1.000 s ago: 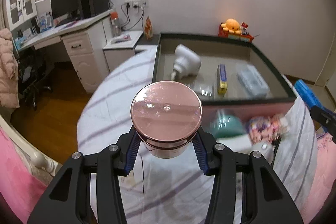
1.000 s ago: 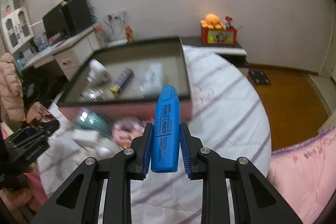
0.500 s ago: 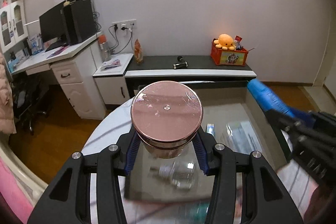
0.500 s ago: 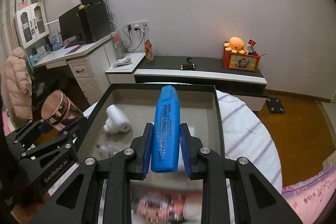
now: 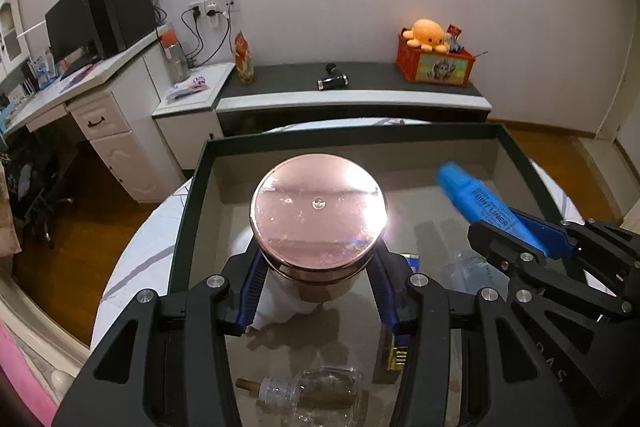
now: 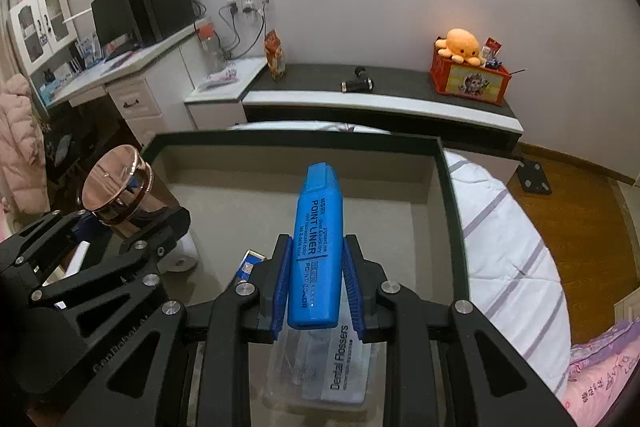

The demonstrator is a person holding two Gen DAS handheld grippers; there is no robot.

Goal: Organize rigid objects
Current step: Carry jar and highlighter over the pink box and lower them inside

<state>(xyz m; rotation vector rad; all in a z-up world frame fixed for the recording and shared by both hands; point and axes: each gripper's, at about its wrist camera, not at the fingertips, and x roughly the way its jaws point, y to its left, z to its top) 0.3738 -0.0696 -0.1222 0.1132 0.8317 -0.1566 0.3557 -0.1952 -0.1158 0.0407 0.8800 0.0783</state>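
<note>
Both tongs loaded, held over the dark-rimmed tray (image 6: 452,195).
A rose-gold lidded jar (image 5: 319,215) is clamped in the left tongs (image 5: 318,291) above the tray's left half; a blue Point Liner highlighter (image 6: 318,247) is gripped by the right tongs (image 6: 318,283), above the dental flossers box (image 6: 320,375) in the tray.

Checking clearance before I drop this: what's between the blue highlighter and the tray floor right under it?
In the right wrist view, a clear Dental Flossers box lies on the tray floor directly below the blue highlighter.
</note>
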